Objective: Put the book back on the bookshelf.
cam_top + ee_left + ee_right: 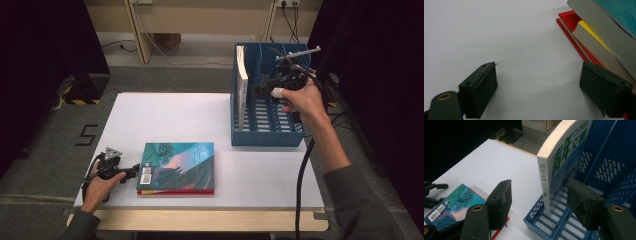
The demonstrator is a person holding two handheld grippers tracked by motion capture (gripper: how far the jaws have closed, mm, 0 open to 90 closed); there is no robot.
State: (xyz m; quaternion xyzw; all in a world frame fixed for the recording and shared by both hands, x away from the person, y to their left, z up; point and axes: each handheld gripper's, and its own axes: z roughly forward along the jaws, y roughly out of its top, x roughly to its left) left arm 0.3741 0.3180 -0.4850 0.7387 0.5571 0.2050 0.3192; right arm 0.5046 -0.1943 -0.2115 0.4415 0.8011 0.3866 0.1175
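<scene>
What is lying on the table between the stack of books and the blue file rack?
Nothing: in the high view, bare white tabletop separates the stack of books from the blue file rack.

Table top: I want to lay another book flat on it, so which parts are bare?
The far left of the table, behind the stacked books and left of the blue rack, is bare. A smaller strip lies right of the books, in front of the rack. It is crowded by the left gripper beside the books.
</scene>
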